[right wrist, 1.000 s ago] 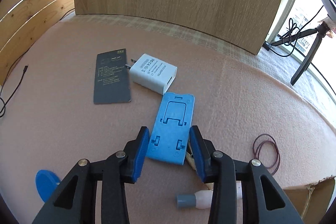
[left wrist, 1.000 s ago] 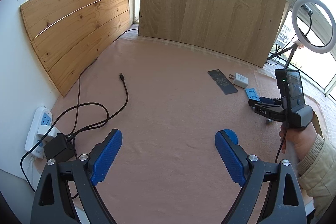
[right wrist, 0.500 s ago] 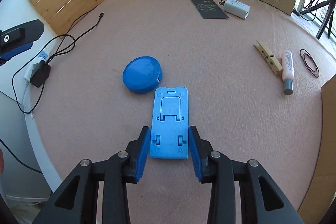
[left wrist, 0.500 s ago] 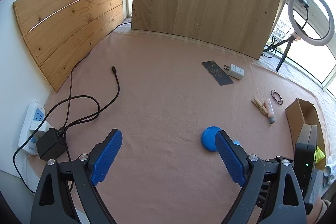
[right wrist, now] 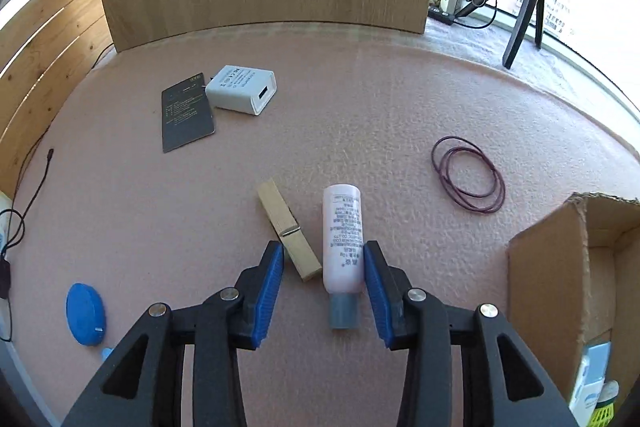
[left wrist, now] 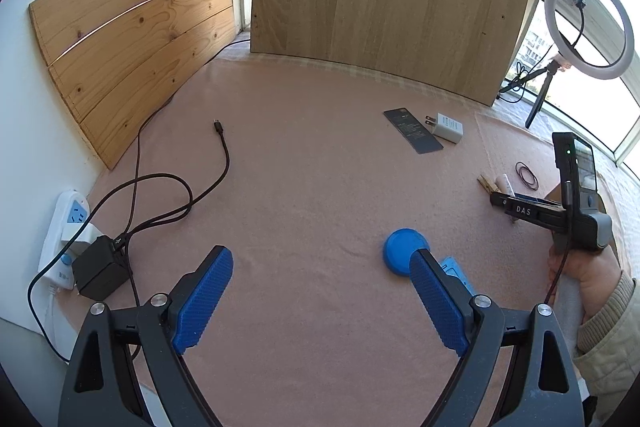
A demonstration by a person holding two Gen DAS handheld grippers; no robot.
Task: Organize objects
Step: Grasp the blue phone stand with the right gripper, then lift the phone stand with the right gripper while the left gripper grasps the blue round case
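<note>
My right gripper hangs over the pink cloth, its jaws opening. A pink tube with a grey cap and the near end of a wooden clothespin lie between its fingers, and the pads press on neither. My left gripper stands wide open with only bare cloth between its fingers. A blue round disc lies just beyond its right finger. The light blue folding stand lies beside the disc, half hidden by that finger.
A white charger and a dark card lie further back, and dark elastic bands to the right. An open cardboard box holds items at the right edge. A black cable, adapter and power strip are on the left. Wooden boards stand behind.
The right gripper carried the blue stand over to the blue disc, let it go there, and swung back over the pink tube and clothespin. The left gripper hardly moved.
</note>
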